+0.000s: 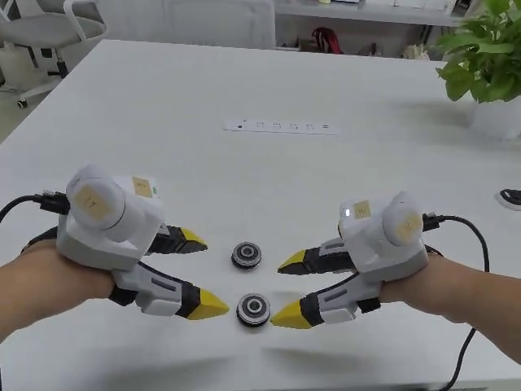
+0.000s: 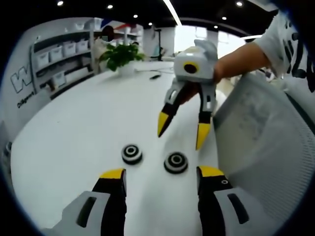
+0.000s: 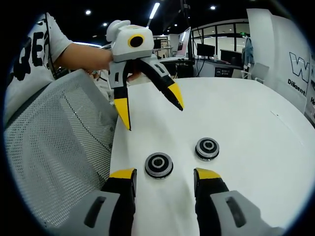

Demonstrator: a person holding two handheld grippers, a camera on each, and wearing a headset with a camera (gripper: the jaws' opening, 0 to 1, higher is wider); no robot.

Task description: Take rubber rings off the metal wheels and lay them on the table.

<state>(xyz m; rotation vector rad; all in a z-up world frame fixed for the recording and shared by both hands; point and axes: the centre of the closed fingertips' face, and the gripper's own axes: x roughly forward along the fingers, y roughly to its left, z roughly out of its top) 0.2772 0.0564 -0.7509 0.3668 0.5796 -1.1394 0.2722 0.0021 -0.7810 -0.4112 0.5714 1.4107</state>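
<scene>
Two small metal wheels with black rubber rings lie on the white table (image 1: 269,187): a far wheel (image 1: 246,255) and a near wheel (image 1: 253,309). My left gripper (image 1: 209,274) stands open to their left, and my right gripper (image 1: 280,292) stands open to their right, tips pointing inward. Neither touches a wheel. In the left gripper view the near wheel (image 2: 175,162) and far wheel (image 2: 132,153) sit just beyond my open left gripper (image 2: 162,172), with the right gripper (image 2: 180,137) facing it. In the right gripper view the near wheel (image 3: 159,165) and far wheel (image 3: 207,148) lie ahead of the open right gripper (image 3: 165,173), opposite the left gripper (image 3: 153,116).
A white power strip (image 1: 281,126) lies mid-table farther back. A potted plant (image 1: 484,49) stands at the far right, with a small black object (image 1: 511,198) at the right edge. A mesh chair back (image 3: 59,147) is close to the table's near edge. Cables trail from both grippers.
</scene>
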